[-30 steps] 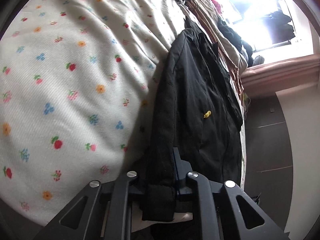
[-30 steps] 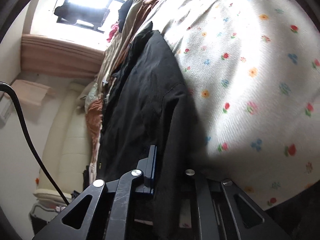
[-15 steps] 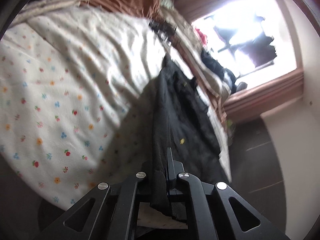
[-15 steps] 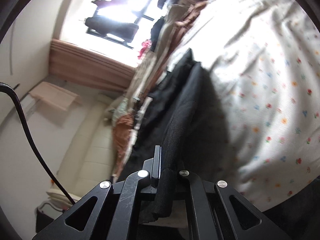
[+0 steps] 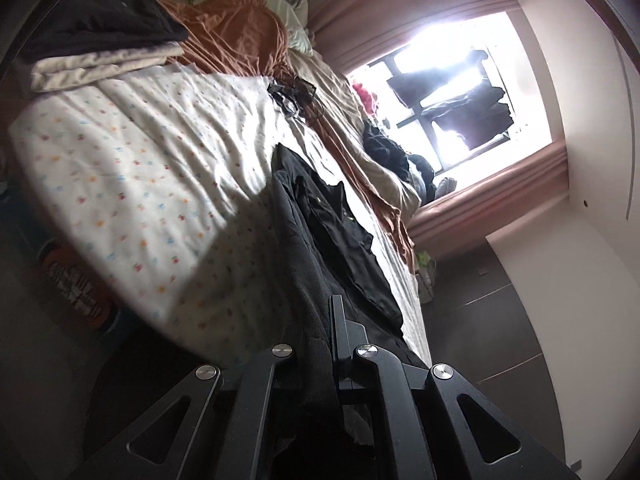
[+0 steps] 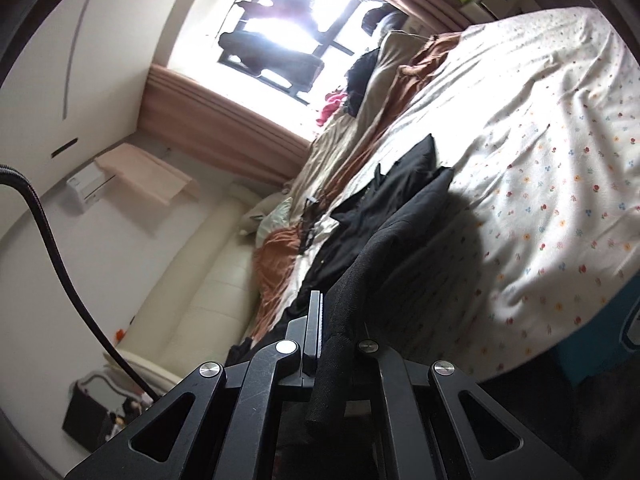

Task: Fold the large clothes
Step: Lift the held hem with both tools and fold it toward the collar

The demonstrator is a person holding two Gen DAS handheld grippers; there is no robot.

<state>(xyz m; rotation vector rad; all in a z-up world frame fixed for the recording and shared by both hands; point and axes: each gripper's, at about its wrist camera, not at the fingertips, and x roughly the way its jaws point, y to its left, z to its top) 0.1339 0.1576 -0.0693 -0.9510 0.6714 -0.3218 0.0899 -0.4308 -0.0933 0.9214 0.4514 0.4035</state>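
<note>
A black jacket (image 5: 320, 232) stretches from the flowered bedspread (image 5: 140, 184) up to my left gripper (image 5: 326, 320), which is shut on its ribbed hem. In the right wrist view the same black jacket (image 6: 384, 216) runs up from the bedspread (image 6: 540, 160) to my right gripper (image 6: 332, 320), shut on another stretch of the ribbed edge. Both ends hang lifted off the bed, while the far part of the garment lies on the cover. The cloth hides the pads of both grippers.
Folded beige and black clothes (image 5: 100, 48) are stacked at the far corner of the bed. Rust and tan bedding (image 5: 240, 36) and loose dark clothes (image 5: 384, 148) lie along the window side. A cream headboard (image 6: 192, 280) and a black cable (image 6: 60, 264) show on the right view's left.
Both grippers have risen and drawn back from the bed, lifting the jacket's edge with them. The left jaws have closed tighter on the hem. More of the room and window shows now.
</note>
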